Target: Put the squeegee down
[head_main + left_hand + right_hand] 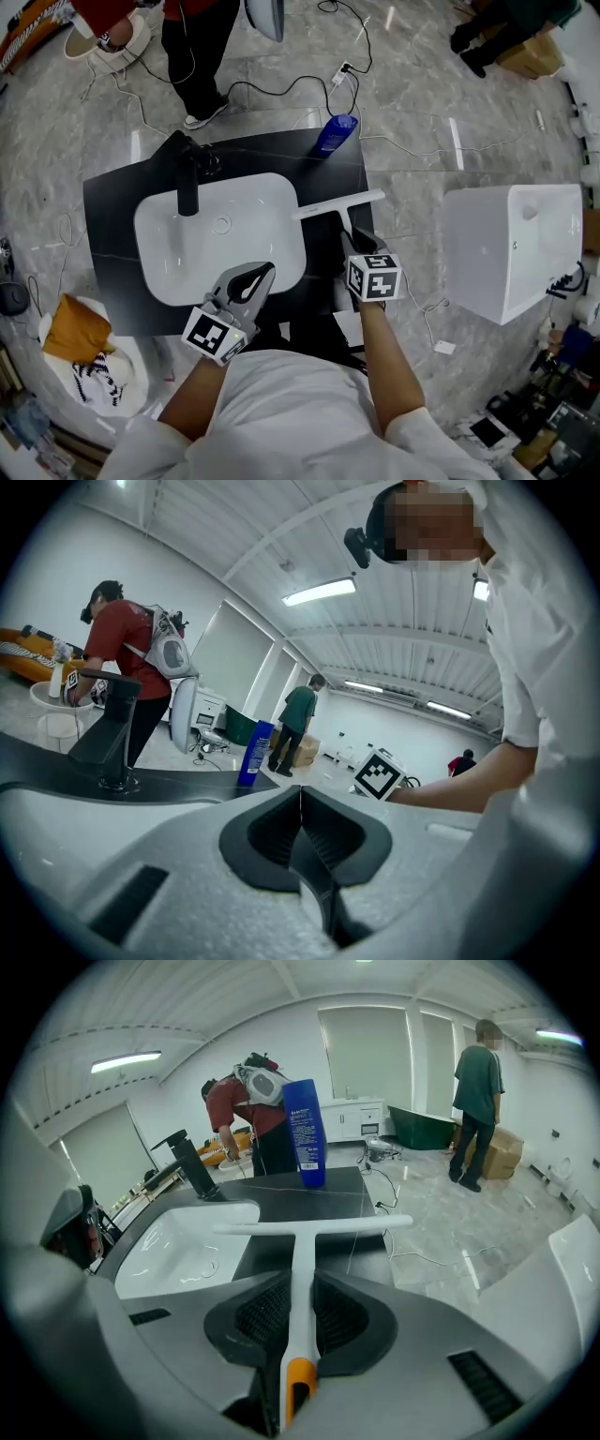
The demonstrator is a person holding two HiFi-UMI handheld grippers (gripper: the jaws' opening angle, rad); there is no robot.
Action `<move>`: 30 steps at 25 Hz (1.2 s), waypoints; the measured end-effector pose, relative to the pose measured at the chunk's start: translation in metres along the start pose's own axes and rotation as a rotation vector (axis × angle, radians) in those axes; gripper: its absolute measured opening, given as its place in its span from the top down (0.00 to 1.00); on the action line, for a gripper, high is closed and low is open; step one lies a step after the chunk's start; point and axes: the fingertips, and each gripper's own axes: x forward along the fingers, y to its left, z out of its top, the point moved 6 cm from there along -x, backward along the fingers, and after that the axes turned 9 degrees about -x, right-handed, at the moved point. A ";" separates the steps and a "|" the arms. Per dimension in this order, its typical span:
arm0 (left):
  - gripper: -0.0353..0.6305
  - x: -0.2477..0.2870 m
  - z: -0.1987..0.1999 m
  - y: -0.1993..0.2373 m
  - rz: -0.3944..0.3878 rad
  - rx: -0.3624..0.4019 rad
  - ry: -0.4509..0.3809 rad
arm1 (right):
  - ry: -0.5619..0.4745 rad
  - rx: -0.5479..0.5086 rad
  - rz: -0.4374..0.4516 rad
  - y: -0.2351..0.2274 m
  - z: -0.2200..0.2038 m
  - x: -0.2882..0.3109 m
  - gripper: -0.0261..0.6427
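A white T-shaped squeegee (339,203) with an orange handle end hangs over the black countertop (112,202), just right of the white sink basin (159,253). My right gripper (349,239) is shut on its handle. In the right gripper view the handle runs between the jaws of the right gripper (302,1283), and the squeegee's blade (309,1227) lies crosswise above the counter. My left gripper (258,274) hovers at the sink's near rim; in the left gripper view the left gripper (300,794) is shut with nothing in it.
A black faucet (187,178) stands at the sink's back left. A blue bottle (335,133) stands at the counter's far edge. A white ceramic fixture (511,248) sits on the floor to the right. Cables (281,89) and a standing person (197,47) are behind the counter.
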 end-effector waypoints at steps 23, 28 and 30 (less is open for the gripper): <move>0.92 -0.005 -0.007 -0.006 0.007 -0.014 0.008 | 0.035 -0.013 -0.004 0.004 -0.005 0.017 0.85; 0.92 -0.007 -0.004 -0.010 0.011 -0.002 0.001 | 0.020 -0.011 -0.008 0.001 -0.002 0.013 0.84; 0.92 -0.008 0.000 -0.012 0.014 0.006 -0.005 | -0.003 -0.017 -0.012 -0.001 0.004 0.006 0.83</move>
